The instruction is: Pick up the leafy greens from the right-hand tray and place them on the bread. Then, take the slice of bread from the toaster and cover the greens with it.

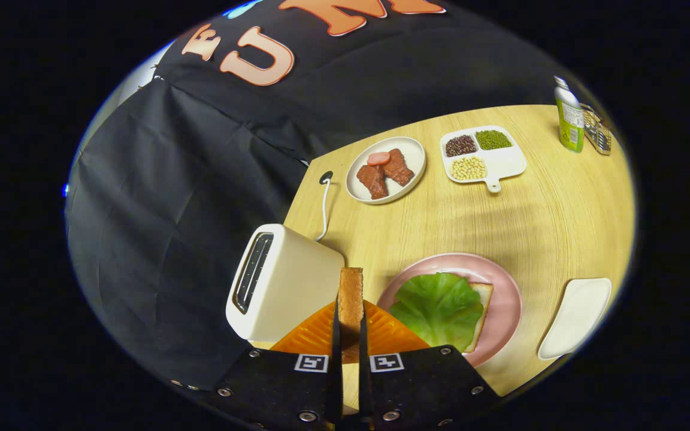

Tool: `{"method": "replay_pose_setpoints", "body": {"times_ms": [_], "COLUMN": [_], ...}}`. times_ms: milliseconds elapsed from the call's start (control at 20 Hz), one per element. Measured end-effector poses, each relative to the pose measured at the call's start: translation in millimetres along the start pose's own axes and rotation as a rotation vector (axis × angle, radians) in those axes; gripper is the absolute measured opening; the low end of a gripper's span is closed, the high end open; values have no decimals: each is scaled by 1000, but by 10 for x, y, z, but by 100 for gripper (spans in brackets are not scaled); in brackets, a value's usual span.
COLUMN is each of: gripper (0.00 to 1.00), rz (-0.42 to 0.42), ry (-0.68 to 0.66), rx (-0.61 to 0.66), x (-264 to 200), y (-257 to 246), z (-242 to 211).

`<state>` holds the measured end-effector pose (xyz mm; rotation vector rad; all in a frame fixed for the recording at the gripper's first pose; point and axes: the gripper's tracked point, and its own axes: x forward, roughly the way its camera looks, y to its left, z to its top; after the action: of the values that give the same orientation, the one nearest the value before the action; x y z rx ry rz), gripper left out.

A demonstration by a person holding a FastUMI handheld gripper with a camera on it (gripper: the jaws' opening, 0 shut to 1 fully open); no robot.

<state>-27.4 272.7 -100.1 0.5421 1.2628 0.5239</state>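
My gripper (350, 326) is shut on a slice of bread (351, 296), held edge-on and upright between the orange fingers (312, 335). The slice hangs in the air just right of the cream toaster (282, 284), whose dark slot faces left. To the right of the fingers lies a pink plate (504, 293) with a second slice of bread (481, 311) on it. A green lettuce leaf (438, 308) covers most of that slice.
Beyond, on the wooden table (560, 209), stand a white plate of meat slices (386, 170) and a divided dish of beans (481, 153). A green bottle (569, 120) and a metal grater (598, 133) stand at the far right. An empty white tray (575, 317) lies right of the pink plate.
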Motion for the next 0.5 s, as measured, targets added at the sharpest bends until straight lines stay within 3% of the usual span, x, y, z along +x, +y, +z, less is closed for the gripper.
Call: {"method": "replay_pose_setpoints", "body": {"times_ms": [500], "gripper": [11], "rz": [-39], "ry": [78], "rx": [32], "x": [142], "y": [-600], "z": [-271]}}
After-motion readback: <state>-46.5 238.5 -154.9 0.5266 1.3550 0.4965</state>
